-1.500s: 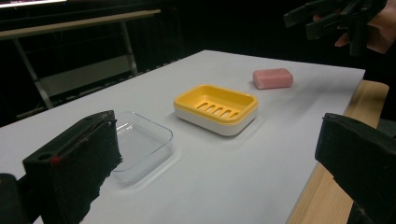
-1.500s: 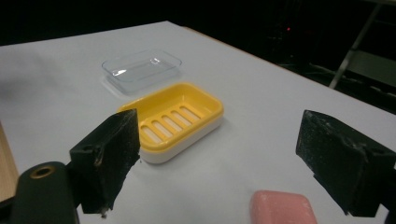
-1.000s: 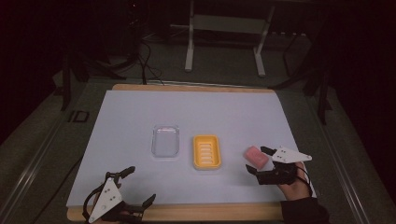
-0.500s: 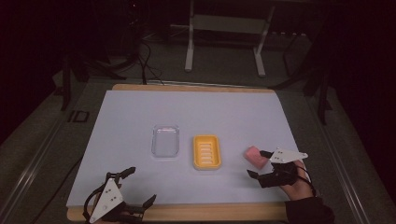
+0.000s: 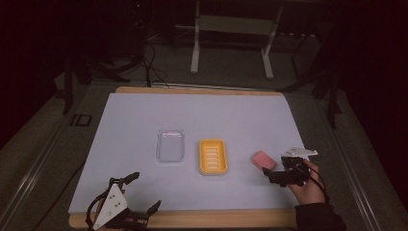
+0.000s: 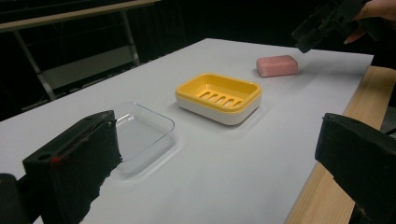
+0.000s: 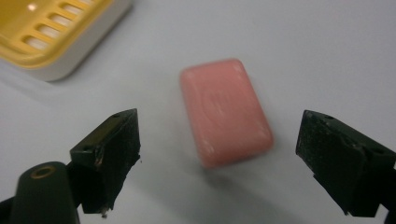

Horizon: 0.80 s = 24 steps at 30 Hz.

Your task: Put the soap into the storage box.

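A pink soap bar (image 5: 263, 160) (image 6: 277, 66) lies flat on the white table top, right of a yellow soap dish (image 5: 213, 156) (image 6: 218, 97). My right gripper (image 5: 274, 167), held by a hand, sits just right of and nearer than the bar. In the right gripper view it (image 7: 218, 133) is open, a jaw on either side of the near end of the soap (image 7: 224, 110) without touching it. A corner of the dish (image 7: 51, 32) shows at the upper left. My left gripper (image 5: 143, 191) (image 6: 218, 123) rests open at the front left edge, holding nothing.
A clear plastic tray (image 5: 171, 145) (image 6: 140, 135) lies left of the dish. The white sheet sits on a wooden board whose edge (image 5: 192, 219) runs along the front. A metal stand (image 5: 231, 43) and floor cables (image 5: 149, 67) are beyond the far edge.
My right gripper has drawn back a little toward the front edge, staying open beside the soap. The soap, dish, tray and left gripper have not moved.
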Available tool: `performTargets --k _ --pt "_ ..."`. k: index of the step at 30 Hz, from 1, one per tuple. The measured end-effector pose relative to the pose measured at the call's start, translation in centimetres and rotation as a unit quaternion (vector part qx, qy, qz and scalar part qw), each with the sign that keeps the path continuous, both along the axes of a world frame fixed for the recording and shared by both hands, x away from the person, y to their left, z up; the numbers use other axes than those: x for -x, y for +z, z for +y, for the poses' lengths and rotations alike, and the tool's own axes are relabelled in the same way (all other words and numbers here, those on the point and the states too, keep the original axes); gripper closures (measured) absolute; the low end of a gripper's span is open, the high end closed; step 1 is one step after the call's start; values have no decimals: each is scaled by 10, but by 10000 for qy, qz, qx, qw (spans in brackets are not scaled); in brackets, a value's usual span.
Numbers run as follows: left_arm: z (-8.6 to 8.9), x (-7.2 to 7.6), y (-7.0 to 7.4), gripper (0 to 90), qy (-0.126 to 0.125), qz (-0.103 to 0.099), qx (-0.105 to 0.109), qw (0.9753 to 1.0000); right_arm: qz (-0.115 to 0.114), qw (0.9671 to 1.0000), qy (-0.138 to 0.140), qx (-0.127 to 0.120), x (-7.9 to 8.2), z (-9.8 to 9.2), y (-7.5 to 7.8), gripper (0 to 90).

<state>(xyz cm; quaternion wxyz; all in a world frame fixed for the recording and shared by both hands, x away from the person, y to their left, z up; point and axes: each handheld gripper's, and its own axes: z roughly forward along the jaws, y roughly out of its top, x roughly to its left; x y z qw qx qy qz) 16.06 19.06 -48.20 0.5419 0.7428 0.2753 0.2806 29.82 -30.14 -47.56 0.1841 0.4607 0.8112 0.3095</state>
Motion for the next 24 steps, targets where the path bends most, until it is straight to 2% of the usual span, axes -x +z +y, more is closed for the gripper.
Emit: performTargets --k 3,6,8,11,12,17,21,24 --pt "0 0 0 3 1 9 -4 10000 267 9994 -230 -16 -2 -2 1 136" --pt "0 0 0 3 0 17 -5 10000 594 9973 -422 -46 -4 -6 3 135" --pt "0 0 0 3 0 18 -16 10000 695 9967 -418 -50 -5 -8 5 130" --pt "0 -1 -1 3 6 32 -17 10000 1017 9942 -336 -4 -6 -12 7 120" --pt "0 -1 -1 3 11 38 -25 10000 1214 9921 -306 27 -6 -14 7 123" --pt "-1 -1 -1 3 16 41 -33 10000 1657 9856 -265 205 -8 -21 5 130" --pt "-1 -1 -1 3 20 42 -40 10000 2091 9771 -106 374 -9 -24 3 126" --pt "0 -1 -1 3 15 45 -46 10000 2397 9693 45 543 -10 -25 0 132"
